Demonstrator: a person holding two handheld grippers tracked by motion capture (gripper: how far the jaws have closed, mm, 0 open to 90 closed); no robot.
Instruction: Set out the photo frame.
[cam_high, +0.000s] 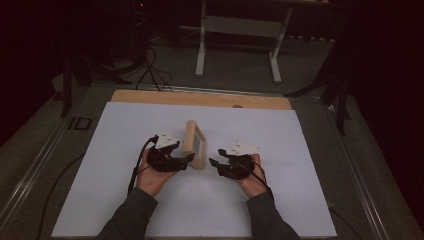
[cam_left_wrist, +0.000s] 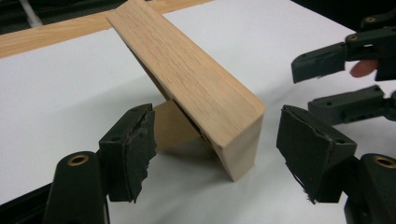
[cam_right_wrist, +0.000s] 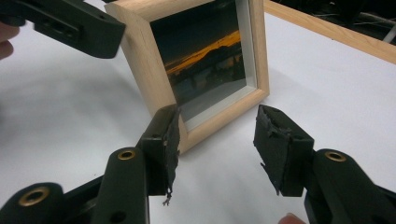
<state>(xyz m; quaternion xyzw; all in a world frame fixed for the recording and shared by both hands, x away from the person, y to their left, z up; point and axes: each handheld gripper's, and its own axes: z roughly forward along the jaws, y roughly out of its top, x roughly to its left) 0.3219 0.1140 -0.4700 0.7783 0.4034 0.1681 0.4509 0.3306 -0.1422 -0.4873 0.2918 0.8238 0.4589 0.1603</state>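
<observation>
A small light-wood picture frame (cam_high: 194, 142) stands on its back prop on the white sheet (cam_high: 125, 200). In the left gripper view I see its plain wooden back (cam_left_wrist: 187, 79), and in the right gripper view its glass front with a dark sunset photo (cam_right_wrist: 201, 60). My left gripper (cam_high: 187, 159) is open, its pads either side of the frame's near corner (cam_left_wrist: 215, 149) without touching it. From the right, my right gripper (cam_high: 216, 157) is also open (cam_right_wrist: 217, 135); its left pad sits close to the frame's lower corner, and the other pad is well apart.
The white sheet covers most of a wooden tabletop whose bare strip (cam_high: 200, 98) runs along the far edge. Behind the table stand a white desk frame (cam_high: 235, 25), dark stands and cables on the floor (cam_high: 150, 70).
</observation>
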